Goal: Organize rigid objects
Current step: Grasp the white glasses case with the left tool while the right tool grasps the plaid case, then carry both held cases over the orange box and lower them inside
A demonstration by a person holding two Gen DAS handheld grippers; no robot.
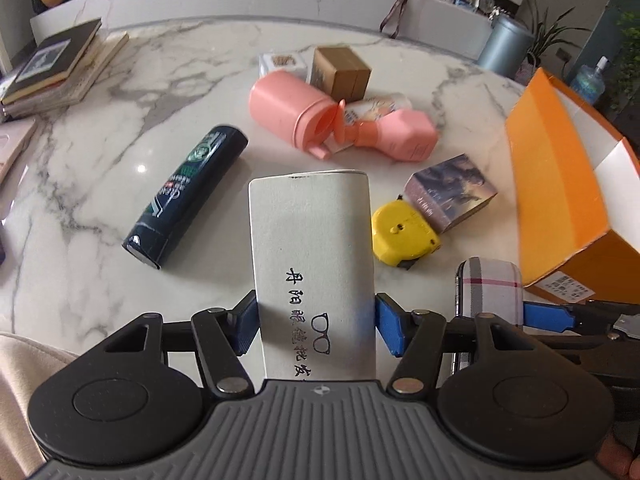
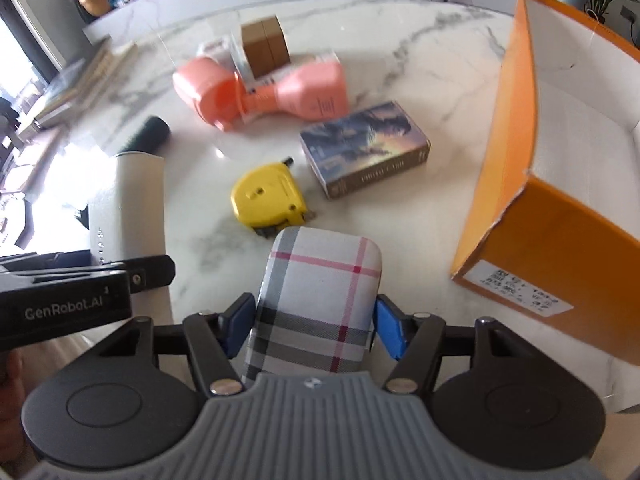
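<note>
tape measure [image 2: 270, 199] left of book [image 2: 365, 149], open box [image 2: 568, 128] right

Glossy veined marble table [image 1: 120, 128] — matt white case [image 1: 312, 248], plaid cloth-covered case [image 2: 316, 300], smooth yellow plastic tape measure [image 2: 268, 200].

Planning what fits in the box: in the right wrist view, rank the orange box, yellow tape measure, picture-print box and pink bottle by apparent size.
1. Orange box, clearly largest.
2. Pink bottle and picture-print box: look alike; the bottle lies farther off, so I won't rank them.
3. Yellow tape measure, smallest, though nearer the camera.
</note>
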